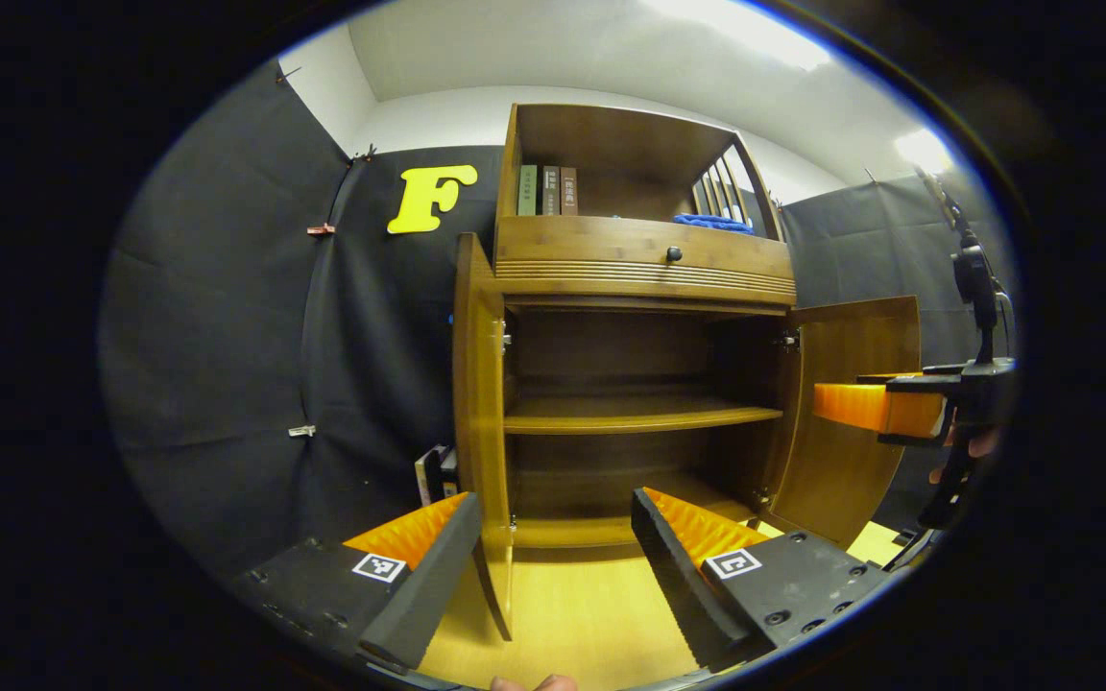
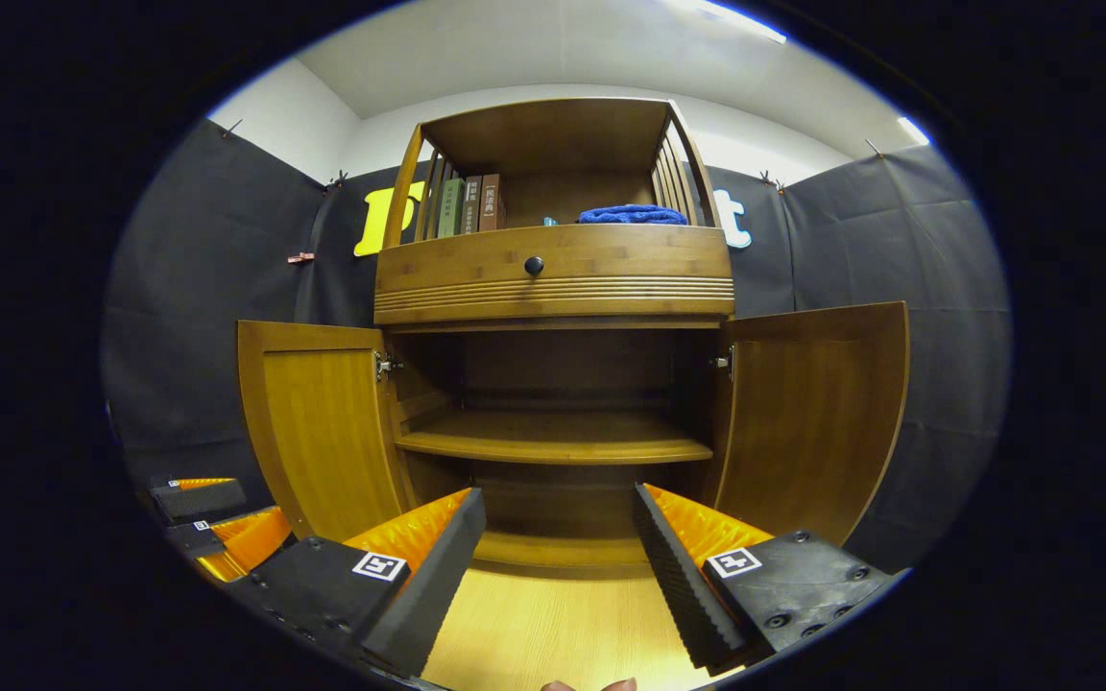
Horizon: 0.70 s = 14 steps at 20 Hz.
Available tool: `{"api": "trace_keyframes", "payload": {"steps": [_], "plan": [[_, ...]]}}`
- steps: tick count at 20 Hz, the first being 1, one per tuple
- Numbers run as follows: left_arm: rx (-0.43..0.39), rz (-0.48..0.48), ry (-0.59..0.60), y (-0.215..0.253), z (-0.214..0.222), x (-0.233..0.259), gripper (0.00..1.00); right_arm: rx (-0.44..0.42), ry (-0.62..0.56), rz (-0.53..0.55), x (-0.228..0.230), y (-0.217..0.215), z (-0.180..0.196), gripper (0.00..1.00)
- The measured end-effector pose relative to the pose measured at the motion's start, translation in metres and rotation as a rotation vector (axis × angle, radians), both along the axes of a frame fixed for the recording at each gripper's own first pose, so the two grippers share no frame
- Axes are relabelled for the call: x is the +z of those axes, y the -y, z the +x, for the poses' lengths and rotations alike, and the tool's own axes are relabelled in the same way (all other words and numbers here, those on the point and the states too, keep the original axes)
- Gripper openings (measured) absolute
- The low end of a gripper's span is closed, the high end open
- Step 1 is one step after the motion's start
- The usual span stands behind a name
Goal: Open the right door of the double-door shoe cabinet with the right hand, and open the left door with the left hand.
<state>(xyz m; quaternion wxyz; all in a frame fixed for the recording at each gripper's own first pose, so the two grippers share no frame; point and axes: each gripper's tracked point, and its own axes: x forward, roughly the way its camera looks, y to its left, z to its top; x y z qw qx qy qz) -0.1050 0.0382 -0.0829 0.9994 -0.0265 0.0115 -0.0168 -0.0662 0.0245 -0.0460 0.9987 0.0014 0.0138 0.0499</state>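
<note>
While both doors of the wooden shoe cabinet (image 2: 553, 384) stand swung wide, its two inner levels lie exposed, parted by a middle shelf (image 2: 553, 443). In the right gripper view the left door (image 2: 323, 432) hangs open at the left and the right door (image 2: 817, 422) at the right, each on hinges at the cabinet's sides. The right gripper (image 2: 558, 566) sits in front of the opening over the light wood floor (image 2: 534, 633), its fingers spread apart and touching nothing. The left gripper (image 2: 217, 523) shows low at the left of that view, near the left door's lower edge.

In the left gripper view the left door (image 1: 481, 422) is seen almost edge-on, standing between the left gripper's (image 1: 553, 566) own fingers, which are apart and not pressing on it. The right gripper (image 1: 884, 408) appears at the far right, in front of the right door (image 1: 851, 441).

Above the doors a drawer with a dark knob (image 2: 534, 265) spans the front, and the open top shelf holds books (image 2: 467, 204) and a folded blue cloth (image 2: 632, 215).
</note>
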Motion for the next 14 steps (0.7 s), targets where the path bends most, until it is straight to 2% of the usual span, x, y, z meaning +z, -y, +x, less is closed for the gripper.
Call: {"api": "trace_keyframes", "payload": {"steps": [2, 3, 4, 7, 13, 14], "plan": [[-0.021, -0.008, 0.005, 0.014, 0.003, 0.003, 0.99, -0.008, -0.001, 0.0, 0.0, 0.004, 0.0, 0.95], [-0.029, -0.007, 0.005, 0.02, 0.005, 0.004, 0.98, -0.01, -0.005, 0.005, -0.001, 0.006, -0.001, 1.0], [-0.036, -0.004, 0.005, 0.025, 0.005, 0.004, 0.98, -0.01, -0.009, 0.011, -0.001, 0.007, -0.002, 0.95], [-0.058, 0.004, 0.007, 0.039, 0.006, 0.006, 0.98, -0.009, -0.011, 0.006, -0.003, 0.01, -0.007, 0.95], [-0.069, 0.002, -0.002, 0.045, 0.004, 0.003, 0.98, -0.006, -0.018, 0.013, -0.003, 0.012, -0.01, 0.95], [-0.069, -0.002, -0.006, 0.045, 0.004, 0.002, 0.98, -0.007, -0.015, 0.012, -0.003, 0.013, -0.01, 0.98]]}}
